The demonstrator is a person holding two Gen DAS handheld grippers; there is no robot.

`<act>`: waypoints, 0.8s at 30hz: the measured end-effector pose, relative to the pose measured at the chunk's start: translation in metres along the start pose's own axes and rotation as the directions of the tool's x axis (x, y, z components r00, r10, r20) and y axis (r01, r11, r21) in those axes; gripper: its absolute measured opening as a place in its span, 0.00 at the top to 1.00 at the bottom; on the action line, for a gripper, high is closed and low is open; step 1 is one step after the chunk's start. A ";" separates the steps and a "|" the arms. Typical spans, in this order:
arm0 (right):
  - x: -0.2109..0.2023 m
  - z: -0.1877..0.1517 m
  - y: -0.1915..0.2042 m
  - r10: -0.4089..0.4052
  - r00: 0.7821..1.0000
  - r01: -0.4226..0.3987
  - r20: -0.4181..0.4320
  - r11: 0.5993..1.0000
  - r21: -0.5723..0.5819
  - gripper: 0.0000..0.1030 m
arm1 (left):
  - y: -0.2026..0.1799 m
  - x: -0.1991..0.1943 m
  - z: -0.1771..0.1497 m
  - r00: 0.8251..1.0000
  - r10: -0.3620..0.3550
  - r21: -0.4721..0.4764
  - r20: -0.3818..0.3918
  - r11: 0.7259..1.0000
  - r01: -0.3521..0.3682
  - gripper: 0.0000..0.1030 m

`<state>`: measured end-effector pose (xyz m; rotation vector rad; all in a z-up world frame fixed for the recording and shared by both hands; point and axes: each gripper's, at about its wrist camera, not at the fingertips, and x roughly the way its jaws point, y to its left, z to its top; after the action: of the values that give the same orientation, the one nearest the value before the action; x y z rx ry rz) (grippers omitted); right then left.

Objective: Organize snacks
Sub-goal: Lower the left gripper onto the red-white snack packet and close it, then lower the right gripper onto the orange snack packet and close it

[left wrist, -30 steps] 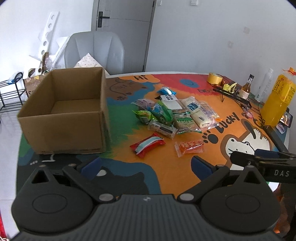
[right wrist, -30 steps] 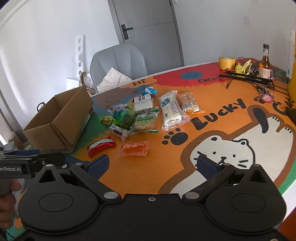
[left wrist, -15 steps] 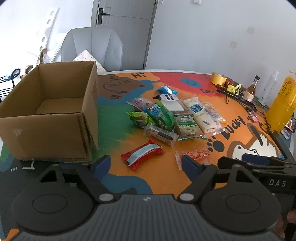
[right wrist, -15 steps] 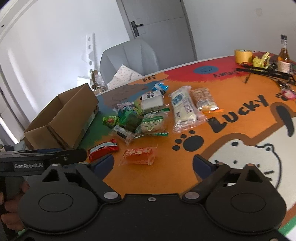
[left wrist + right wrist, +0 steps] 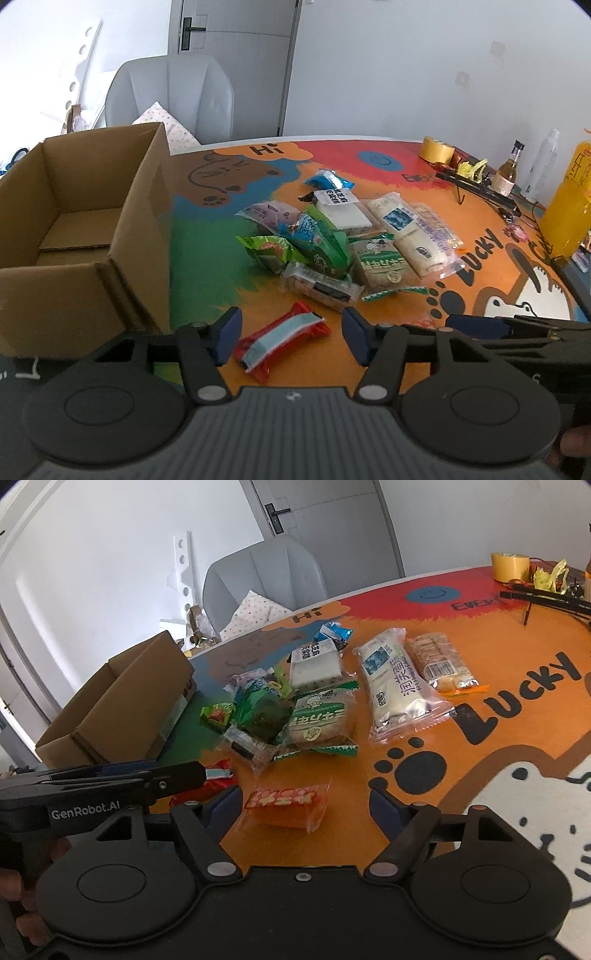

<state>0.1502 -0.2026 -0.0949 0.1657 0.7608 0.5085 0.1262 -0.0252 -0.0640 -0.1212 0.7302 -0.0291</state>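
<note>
A pile of snack packets (image 5: 332, 240) lies mid-table, also in the right wrist view (image 5: 317, 698). A red and pale-blue packet (image 5: 282, 338) lies between the fingers of my open left gripper (image 5: 291, 338). An orange packet (image 5: 286, 805) lies between the fingers of my open right gripper (image 5: 306, 808). An open, empty cardboard box (image 5: 81, 229) stands at the left, also in the right wrist view (image 5: 122, 709). Each gripper shows from the side in the other's view: right (image 5: 517, 328), left (image 5: 110, 779).
A yellow tape roll (image 5: 437, 149), a small bottle (image 5: 508, 171), a clear bottle (image 5: 541, 166), an orange juice jug (image 5: 569, 206) and a black stand (image 5: 480, 188) crowd the table's far right. A grey chair (image 5: 170, 96) stands behind the table.
Both grippers have moved forward and down toward the table. The red packet now sits between the left fingers and the orange packet between the right fingers. No packet has moved.
</note>
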 end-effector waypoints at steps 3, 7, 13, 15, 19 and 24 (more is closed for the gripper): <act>0.004 0.002 0.000 -0.007 1.000 0.007 0.004 1.000 -0.005 0.27 | 0.002 0.008 0.001 1.000 -0.006 -0.005 -0.012 1.000 0.006 0.47; 0.007 0.004 0.002 -0.032 0.999 0.032 0.004 0.999 -0.038 0.30 | 0.004 0.019 -0.002 0.999 -0.003 -0.002 -0.034 1.000 0.003 0.47; 0.001 0.003 0.001 -0.072 0.997 0.072 -0.005 0.996 -0.059 0.39 | 0.004 0.022 -0.009 0.999 0.001 0.021 -0.053 1.000 0.000 0.47; -0.002 0.003 0.000 -0.085 0.996 0.085 -0.004 0.995 -0.058 0.43 | 0.003 0.020 -0.010 0.999 0.002 0.024 -0.054 1.000 -0.001 0.50; -0.007 0.002 0.004 -0.107 0.994 0.107 0.000 0.993 -0.052 0.39 | -0.001 0.016 -0.013 0.998 0.009 0.048 -0.057 0.999 -0.007 0.76; 0.001 0.002 0.012 -0.137 0.991 0.137 0.008 0.990 -0.044 0.26 | 0.000 0.010 -0.016 0.997 -0.020 0.033 -0.070 0.999 0.023 0.81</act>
<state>0.1472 -0.1913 -0.0902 0.0726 0.7498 0.3944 0.1230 -0.0278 -0.0825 -0.0964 0.7980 -0.0665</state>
